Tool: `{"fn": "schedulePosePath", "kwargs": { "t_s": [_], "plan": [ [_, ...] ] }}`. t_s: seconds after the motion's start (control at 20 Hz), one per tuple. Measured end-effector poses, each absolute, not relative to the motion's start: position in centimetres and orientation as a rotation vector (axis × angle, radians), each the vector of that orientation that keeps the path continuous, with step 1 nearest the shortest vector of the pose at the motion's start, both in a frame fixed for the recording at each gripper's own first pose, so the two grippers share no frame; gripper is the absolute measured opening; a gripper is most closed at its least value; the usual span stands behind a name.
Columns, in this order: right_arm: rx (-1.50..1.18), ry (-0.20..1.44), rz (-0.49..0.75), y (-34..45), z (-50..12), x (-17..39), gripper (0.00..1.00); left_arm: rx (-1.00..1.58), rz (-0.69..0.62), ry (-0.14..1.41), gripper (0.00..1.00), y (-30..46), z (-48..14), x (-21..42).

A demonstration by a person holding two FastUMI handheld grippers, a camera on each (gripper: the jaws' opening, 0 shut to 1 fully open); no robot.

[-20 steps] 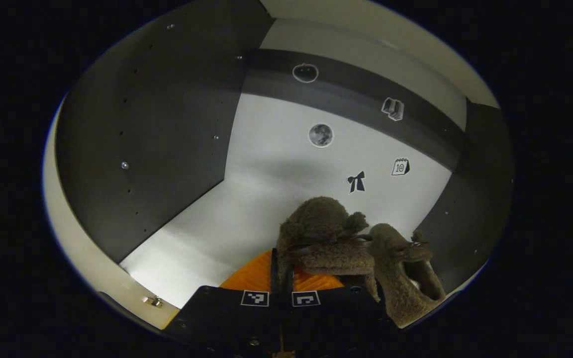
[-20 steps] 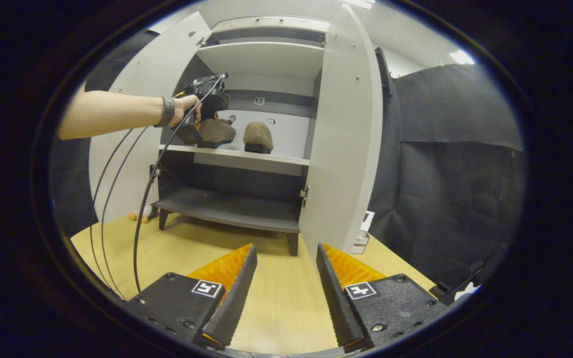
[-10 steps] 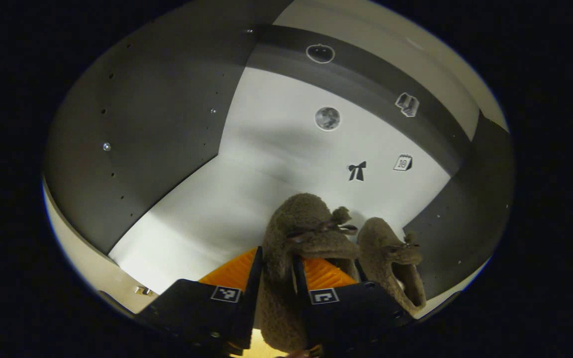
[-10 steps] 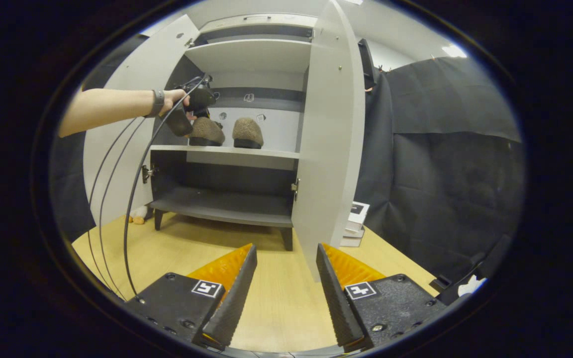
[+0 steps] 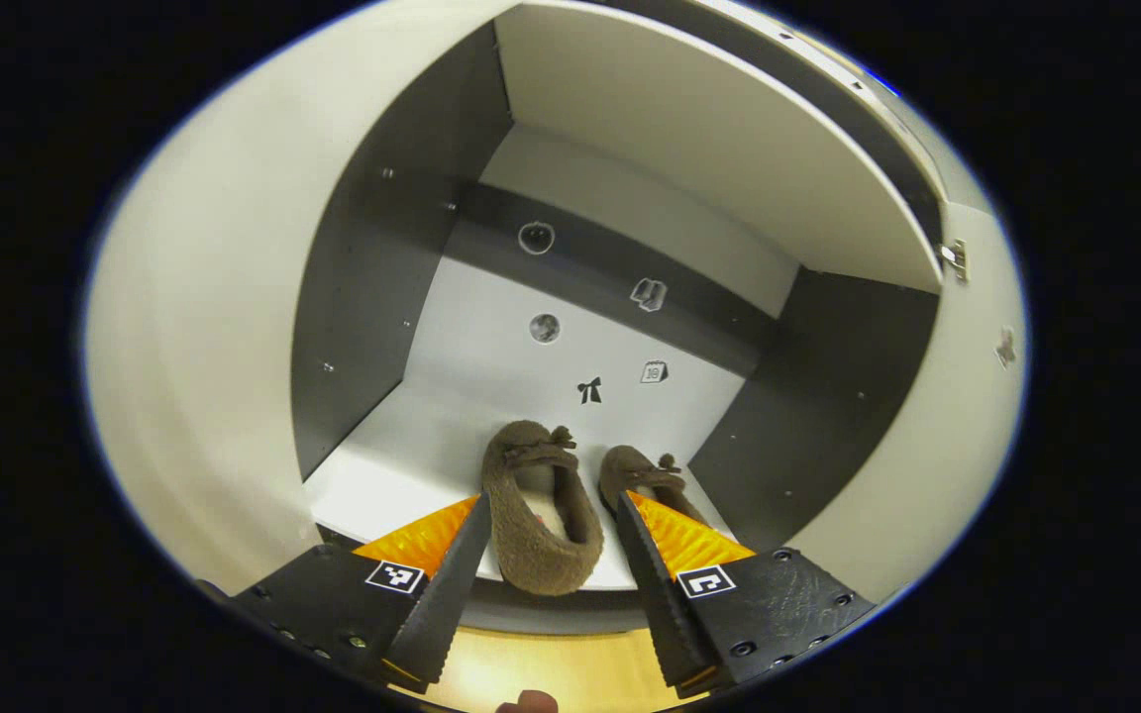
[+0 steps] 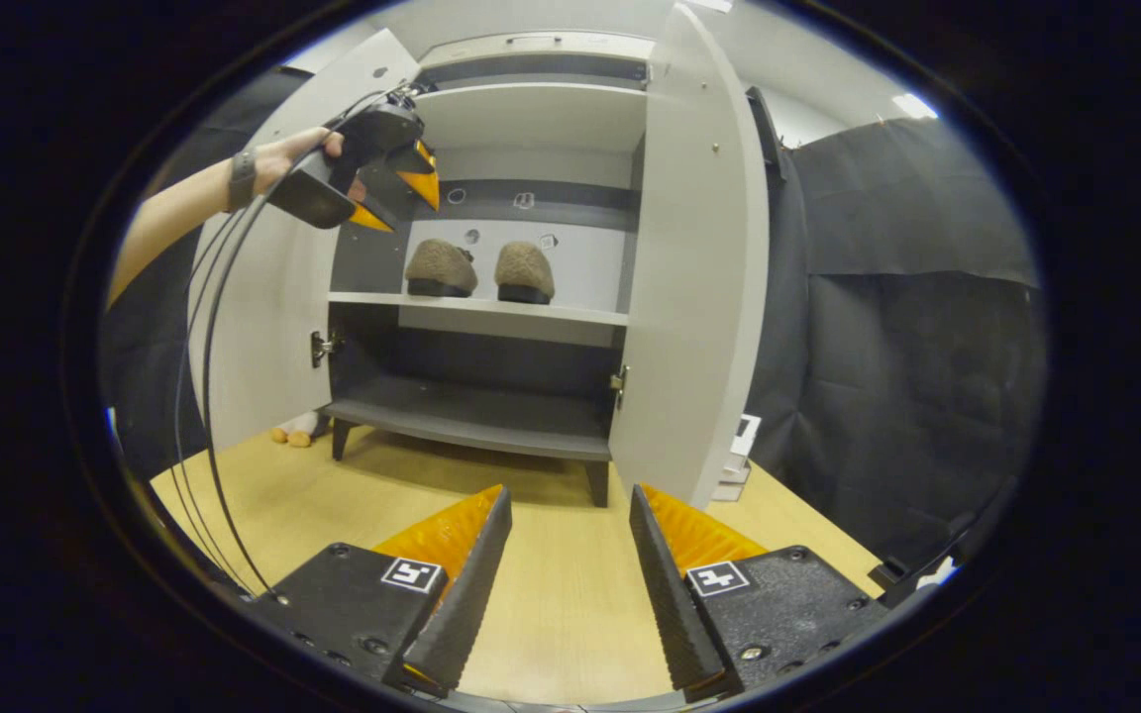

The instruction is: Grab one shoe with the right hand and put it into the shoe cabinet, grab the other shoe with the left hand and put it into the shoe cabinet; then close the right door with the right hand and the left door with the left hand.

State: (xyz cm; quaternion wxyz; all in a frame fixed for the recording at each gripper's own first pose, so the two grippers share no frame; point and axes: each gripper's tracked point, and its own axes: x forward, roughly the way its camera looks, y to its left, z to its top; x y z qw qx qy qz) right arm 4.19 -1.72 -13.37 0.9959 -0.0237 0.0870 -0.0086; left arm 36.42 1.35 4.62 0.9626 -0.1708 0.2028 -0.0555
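While my left gripper and right gripper gape empty, its finger hides part of the right shoe on the shelf.

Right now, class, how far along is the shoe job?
Done: both shoes sit side by side on the shelf. In hand: nothing; left gripper and right gripper are open. Left: closing the right door, then the left door; both stand open.

On the wooden floor I see stacked books by its right edge and small toys at the left.
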Motion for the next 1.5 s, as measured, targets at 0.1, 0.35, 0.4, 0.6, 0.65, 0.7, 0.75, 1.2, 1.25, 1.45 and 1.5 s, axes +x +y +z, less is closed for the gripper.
{"fn": "schedulePosePath", "kwargs": {
  "t_s": [0.1, 0.35, 0.4, 0.6, 0.65, 0.7, 0.75, 1.2, 1.25, 1.45, 1.5],
  "plan": [
    [-0.044, 0.163, 0.003, -1.2, -12.7, 4.5, 0.76, -0.300, -0.141, 0.366, 0.77, 1.4, 5.4, 33.6],
    [-0.022, 0.124, 0.021, -0.9, -10.2, 5.2, 0.76, -0.251, -0.168, 0.300, 0.78, 0.1, 4.4, 27.1],
    [-0.016, 0.118, 0.020, -1.0, -9.9, 5.2, 0.76, -0.242, -0.166, 0.282, 0.78, 0.0, 3.9, 26.1],
    [0.007, 0.110, 0.016, -1.3, -9.0, 5.1, 0.76, -0.167, -0.152, 0.217, 0.78, -0.4, 2.2, 21.8],
    [0.014, 0.111, 0.015, -1.4, -8.9, 5.1, 0.81, -0.156, -0.148, 0.205, 0.78, -0.6, 1.7, 20.9],
    [0.018, 0.111, 0.015, -1.4, -8.9, 5.0, 0.76, -0.152, -0.147, 0.194, 0.78, -0.7, 1.2, 20.1],
    [0.021, 0.111, 0.014, -1.5, -8.8, 4.9, 0.76, -0.150, -0.142, 0.185, 0.78, -0.8, 0.6, 19.3],
    [0.042, 0.105, 0.033, -0.8, -8.4, 4.3, 0.79, -0.029, -0.071, 0.127, 0.86, -0.5, -4.6, 13.4],
    [0.044, 0.105, 0.036, -0.8, -8.4, 4.2, 0.78, -0.023, -0.071, 0.134, 0.88, -0.6, -5.2, 13.0],
    [0.049, 0.095, 0.045, -0.8, -7.5, 3.5, 0.77, -0.025, -0.065, 0.160, 0.90, -0.5, -7.0, 11.3],
    [0.053, 0.090, 0.046, -0.9, -7.1, 3.3, 0.81, -0.024, -0.060, 0.161, 0.89, -0.3, -7.2, 11.0]
  ]
}}
